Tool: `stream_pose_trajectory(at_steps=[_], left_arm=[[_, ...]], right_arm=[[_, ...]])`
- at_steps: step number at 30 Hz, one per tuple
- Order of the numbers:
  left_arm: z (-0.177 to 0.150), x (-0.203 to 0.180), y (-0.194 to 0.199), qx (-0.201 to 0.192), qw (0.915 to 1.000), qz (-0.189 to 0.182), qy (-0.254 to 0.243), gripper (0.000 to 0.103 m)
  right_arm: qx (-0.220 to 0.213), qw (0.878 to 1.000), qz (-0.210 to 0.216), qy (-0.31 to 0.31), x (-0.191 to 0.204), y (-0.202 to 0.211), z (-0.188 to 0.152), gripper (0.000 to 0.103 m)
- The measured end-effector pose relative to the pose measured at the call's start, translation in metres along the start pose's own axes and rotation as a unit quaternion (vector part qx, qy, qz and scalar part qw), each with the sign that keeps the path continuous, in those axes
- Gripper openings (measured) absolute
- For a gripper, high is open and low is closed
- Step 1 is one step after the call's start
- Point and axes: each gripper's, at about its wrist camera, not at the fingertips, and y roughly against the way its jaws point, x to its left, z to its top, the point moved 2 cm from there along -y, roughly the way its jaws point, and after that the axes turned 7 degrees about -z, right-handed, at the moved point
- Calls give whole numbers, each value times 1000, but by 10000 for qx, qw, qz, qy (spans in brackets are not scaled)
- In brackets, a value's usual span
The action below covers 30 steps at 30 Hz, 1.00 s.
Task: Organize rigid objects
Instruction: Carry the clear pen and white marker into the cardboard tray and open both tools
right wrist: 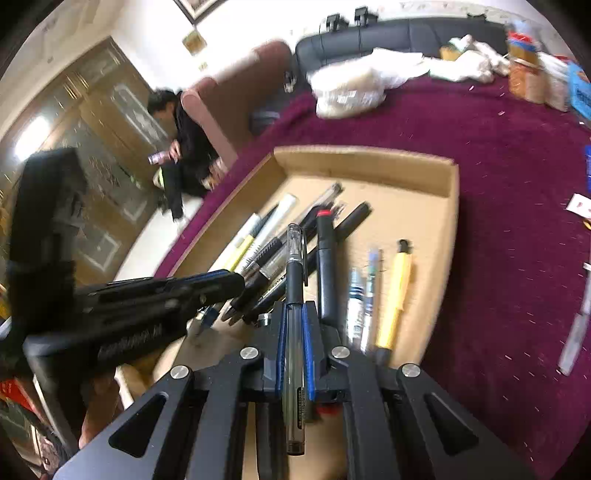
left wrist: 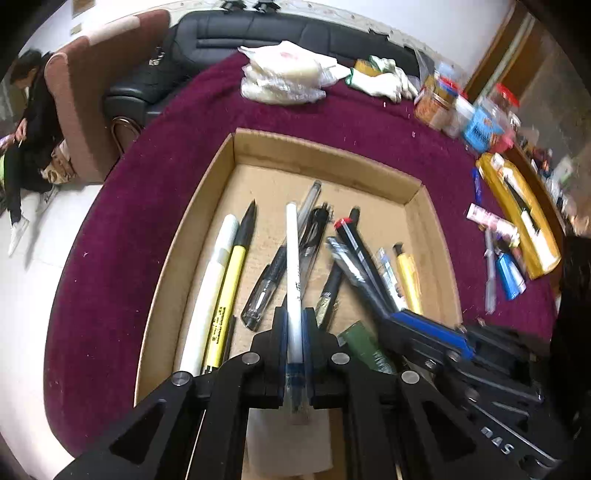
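A shallow cardboard tray (left wrist: 325, 151) (right wrist: 362, 158) on a maroon cloth holds several pens. My left gripper (left wrist: 294, 321) is shut on a white pen (left wrist: 293, 266) that points forward over the tray. My right gripper (right wrist: 294, 314) is shut on a clear pen with a black grip (right wrist: 295, 280), also over the tray. A yellow and black marker (left wrist: 229, 284) and a white marker (left wrist: 210, 291) lie at the tray's left. A yellow pen (right wrist: 397, 295) lies at its right. The right gripper shows in the left wrist view (left wrist: 436, 332), the left one in the right wrist view (right wrist: 177, 295).
More pens and a blue lighter (left wrist: 508, 273) lie on the cloth right of the tray, by a yellow box (left wrist: 517, 206). Jars (left wrist: 436, 99) and a plastic bag (left wrist: 284, 77) stand at the far edge. A black sofa (left wrist: 258, 29) and a seated person (right wrist: 181, 147) are beyond the table.
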Motion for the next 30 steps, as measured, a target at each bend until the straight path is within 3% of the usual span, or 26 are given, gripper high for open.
stream_pose_trajectory(at_steps=[1, 3, 4, 5, 7, 9, 12, 15, 20, 21, 22, 25, 27, 30], left_arm=[[-1, 1, 0, -52, 10000, 38, -22, 10], [-2, 3, 1, -66, 10000, -69, -8, 26], [-3, 3, 2, -94, 9999, -145, -2, 44], [-2, 2, 5, -188, 9996, -191, 9, 51], [-1, 2, 16, -454, 9986, -253, 10, 56], [1, 0, 27, -706, 9972, -262, -2, 63], [5, -1, 31, -989, 9951, 12, -63, 65], [7, 3, 26, -955, 9953, 160, -25, 65], [13, 15, 26, -1069, 9937, 236, 254, 65], [15, 15, 25, -1085, 9935, 252, 253, 65], [16, 14, 24, -1085, 9934, 277, 244, 65], [20, 8, 21, -1100, 9928, 479, 77, 65], [22, 9, 22, -1175, 9909, 657, -15, 65], [24, 13, 20, -1130, 9910, 716, -57, 65]], right_arm=[[84, 10000, -19, 42, 1, -5, 1, 9], [100, 9997, -108, 188, 4, -10, 2, 14], [68, 9997, -131, 209, 2, -9, 4, 23], [-6, 9998, -55, 183, 0, -4, 6, 28], [-295, 9995, -10, 92, -6, 11, 10, 56], [-615, 9981, -79, 21, -13, 27, 14, 63], [-674, 9969, -346, 213, -20, 27, 27, 63], [-726, 9922, -814, 605, -31, 22, 34, 63], [-172, 9942, -1062, 81, -91, -3, 39, 64], [-61, 9944, -1056, 42, -99, -12, 38, 77], [11, 9958, -919, 12, -104, -21, 38, 81], [-22, 9878, -1324, 818, -86, -31, 37, 86], [-68, 9845, -1249, 1228, -81, -28, 33, 86], [68, 9936, -740, 846, -99, -26, 36, 97]])
